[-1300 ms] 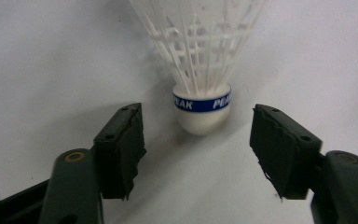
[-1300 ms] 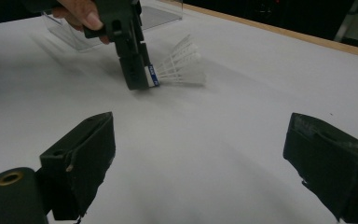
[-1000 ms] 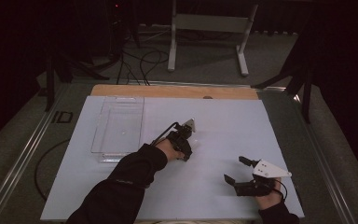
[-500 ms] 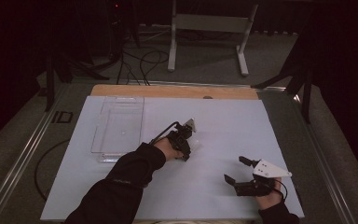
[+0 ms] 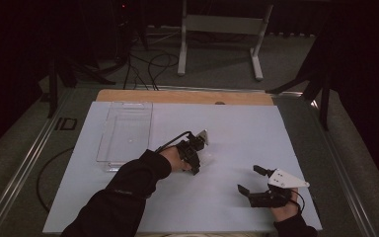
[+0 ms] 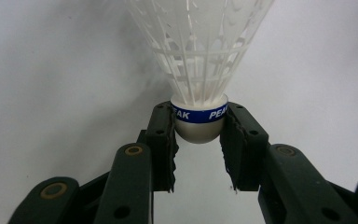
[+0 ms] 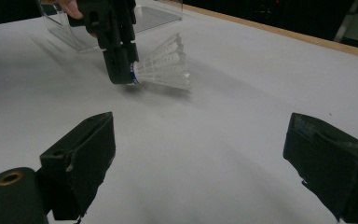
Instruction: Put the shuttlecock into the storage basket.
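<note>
One word is all I can read — "PEAK", printed twice in white capitals on the blue band around the rounded white cork base of the white plastic shuttlecock (image 6: 199,112) I'm gripping — nothing else legible.

White shuttlecock (image 6: 199,70), blue band, black jaws

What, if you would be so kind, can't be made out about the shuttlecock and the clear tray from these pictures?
- Shuttlecock: skirt rim cut off by the left gripper view's top edge.
- Its cork: hidden behind the left gripper in the right gripper view.
- Clear tray: too faint in the high view to tell its contents.
</note>
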